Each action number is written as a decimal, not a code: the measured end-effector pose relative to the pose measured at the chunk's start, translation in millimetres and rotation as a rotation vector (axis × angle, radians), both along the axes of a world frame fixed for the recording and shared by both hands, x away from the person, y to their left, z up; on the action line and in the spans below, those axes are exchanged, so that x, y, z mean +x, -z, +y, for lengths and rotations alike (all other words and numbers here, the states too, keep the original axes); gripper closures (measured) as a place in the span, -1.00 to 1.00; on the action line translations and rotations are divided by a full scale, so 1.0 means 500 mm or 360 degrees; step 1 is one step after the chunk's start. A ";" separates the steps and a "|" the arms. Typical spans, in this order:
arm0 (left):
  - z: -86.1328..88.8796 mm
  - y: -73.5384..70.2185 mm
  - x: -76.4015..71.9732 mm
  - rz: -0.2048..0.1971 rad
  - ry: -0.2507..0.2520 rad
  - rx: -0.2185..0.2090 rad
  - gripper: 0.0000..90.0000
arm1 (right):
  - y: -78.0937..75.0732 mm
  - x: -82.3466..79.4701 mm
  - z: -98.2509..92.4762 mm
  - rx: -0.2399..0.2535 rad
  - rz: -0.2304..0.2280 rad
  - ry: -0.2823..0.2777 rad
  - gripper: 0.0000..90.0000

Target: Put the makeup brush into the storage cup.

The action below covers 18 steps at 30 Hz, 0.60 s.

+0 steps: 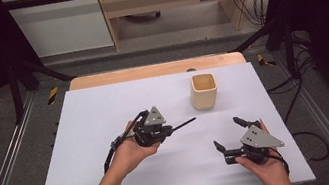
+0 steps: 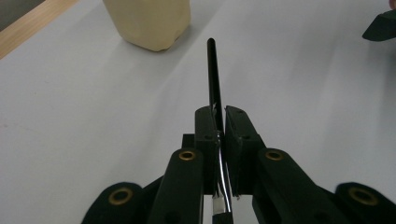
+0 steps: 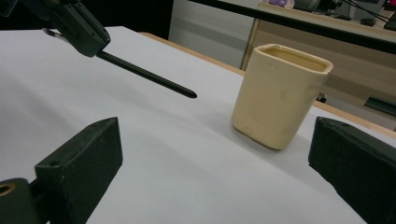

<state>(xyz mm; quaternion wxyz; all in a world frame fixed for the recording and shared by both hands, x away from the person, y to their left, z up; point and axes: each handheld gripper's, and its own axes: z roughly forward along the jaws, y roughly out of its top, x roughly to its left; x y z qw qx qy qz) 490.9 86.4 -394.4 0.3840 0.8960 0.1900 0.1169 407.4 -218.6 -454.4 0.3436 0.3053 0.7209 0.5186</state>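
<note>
Left gripper point(image 1: 171, 129): frame centre in high view, fingers point(image 2: 208, 133) pinching black pen point(image 1: 184, 123); pen juts level toward right, tip short of cup, clear above counter point(image 1: 105, 112).
Cup point(image 1: 203, 91): cream, square-mouthed, upright, upper right of centre on counter, apart from pen tip.
Right gripper point(image 1: 228, 135): lower right, fingers point(image 3: 84, 163) spread wide, nothing between them, aimed toward cup.
</note>
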 end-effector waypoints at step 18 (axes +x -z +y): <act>-0.045 -0.013 -0.008 -0.0009 0.0089 0.0037 0.87 | -0.001 -0.004 0.022 -0.0110 -0.0053 -0.0036 -0.91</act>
